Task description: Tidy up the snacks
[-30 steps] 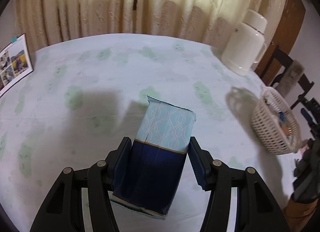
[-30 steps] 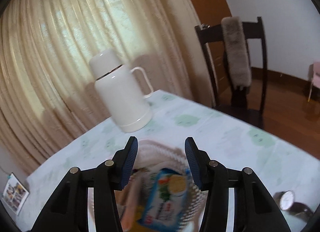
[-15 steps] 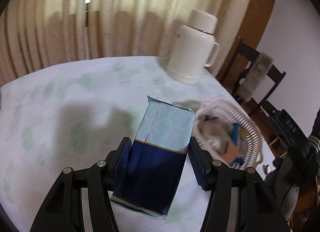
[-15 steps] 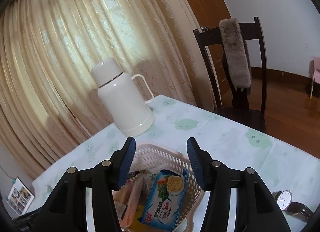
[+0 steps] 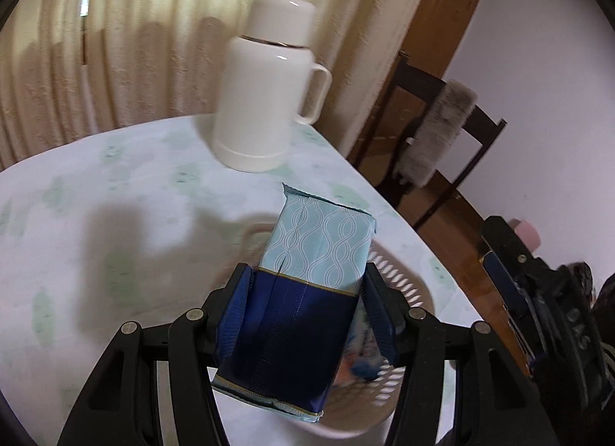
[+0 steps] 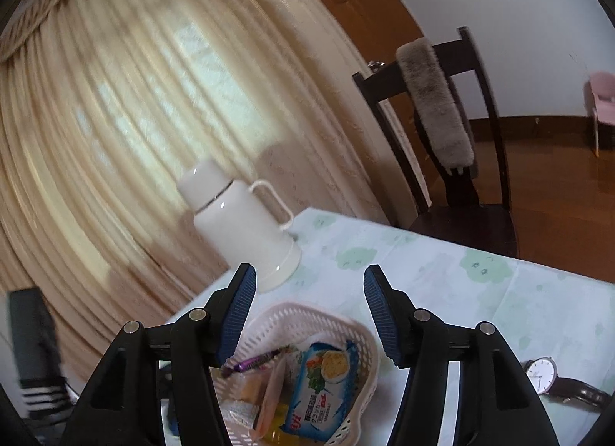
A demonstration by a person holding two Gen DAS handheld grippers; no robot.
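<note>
Over the basket (image 5: 399, 284), the left gripper (image 5: 307, 315) holds the blue packet (image 5: 303, 300) tight. The right gripper (image 6: 307, 311) is wide open, holding nothing. Next, I think, the packet goes down among the snacks (image 6: 323, 388) and gets let go.

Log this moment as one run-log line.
left tongs: shut on blue packet | packet: above basket | right tongs: open, empty | basket: holds snacks | thermos: upright

I see glossy foil-like snack pack (image 5: 307, 292) between ribbed blue pads (image 5: 236, 315). White plastic lattice basket (image 6: 346, 325). Smooth glossy white flask (image 5: 269, 100). Matt printed cloth on table (image 5: 115, 196). Dark polished wood chair (image 6: 480, 130), fuzzy grey cover (image 6: 434, 100).
</note>
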